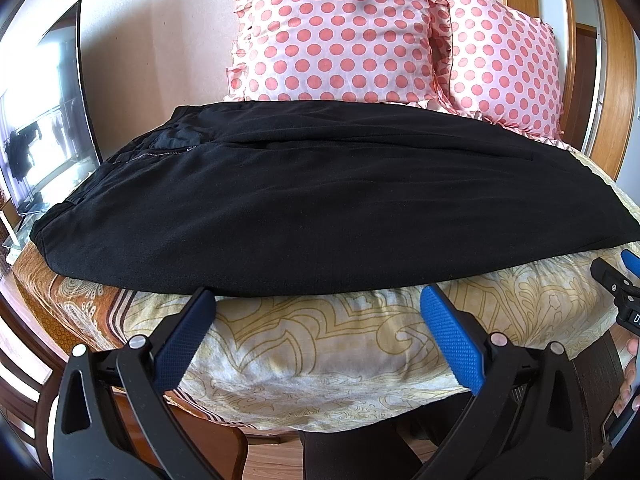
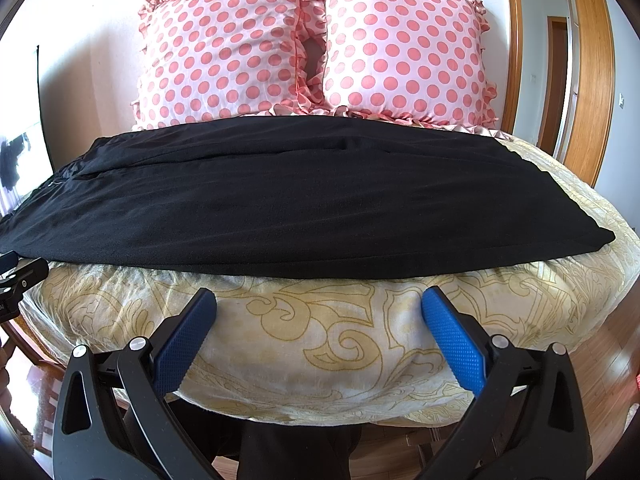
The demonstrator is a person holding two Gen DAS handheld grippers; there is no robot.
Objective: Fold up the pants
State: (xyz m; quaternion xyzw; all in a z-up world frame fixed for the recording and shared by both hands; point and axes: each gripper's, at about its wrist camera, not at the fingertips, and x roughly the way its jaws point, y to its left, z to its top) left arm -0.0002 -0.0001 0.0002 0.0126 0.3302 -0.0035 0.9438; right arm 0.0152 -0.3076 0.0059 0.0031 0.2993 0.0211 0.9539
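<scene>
Black fabric pants [image 1: 320, 200] lying flat crosswise on cream patterned bedsheet [image 1: 320, 340], waistband and zipper toward left, legs running right. Left blue-padded gripper [image 1: 318, 292] hovering just before pants' near edge, fingers spread apart, gripping nothing. Right blue-padded gripper [image 2: 320, 294] doing same near leg end, fingers apart, just short of cloth. Two pink polka-dot ruffled pillows [image 2: 312, 48] standing behind pants.

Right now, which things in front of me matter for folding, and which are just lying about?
For the job:
black pants, spread flat across the bed
left gripper, fingers apart, holding nothing
right gripper, fingers apart, holding nothing

Just there:
two polka-dot pillows behind the pants
patterned bedsheet
TV at left
</scene>
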